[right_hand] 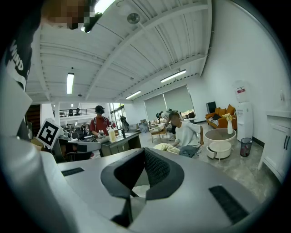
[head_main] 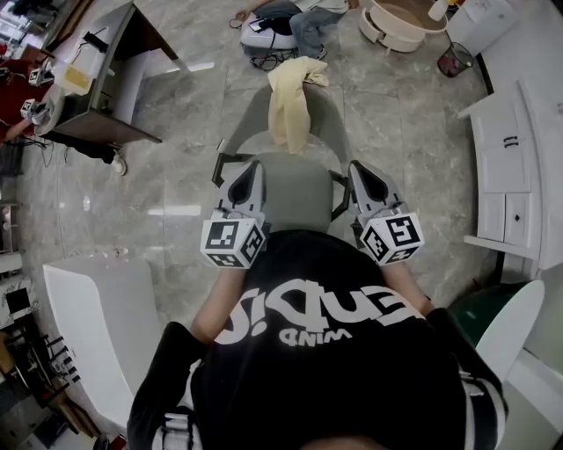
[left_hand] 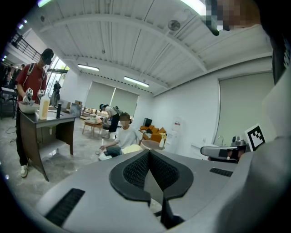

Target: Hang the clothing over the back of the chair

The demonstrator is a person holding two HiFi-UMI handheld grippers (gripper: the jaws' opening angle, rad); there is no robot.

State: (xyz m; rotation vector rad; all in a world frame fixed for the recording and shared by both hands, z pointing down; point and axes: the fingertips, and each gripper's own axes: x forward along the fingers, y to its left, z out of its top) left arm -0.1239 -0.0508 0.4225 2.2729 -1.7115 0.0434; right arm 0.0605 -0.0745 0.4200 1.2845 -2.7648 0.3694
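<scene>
Hanging clothing (head_main: 288,98): draped over chair (head_main: 295,192) back.
Left gripper (head_main: 251,172): jaws together, empty.
Right gripper (head_main: 361,172): jaws together, empty.
Beyond chair: seated person (head_main: 308,22), desk (head_main: 106,75).

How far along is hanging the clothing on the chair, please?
Done, it seems: the clothing drapes over the chair back. In hand: nothing; left gripper and right gripper are shut and empty, near the seat. Left: nothing visible.
</scene>
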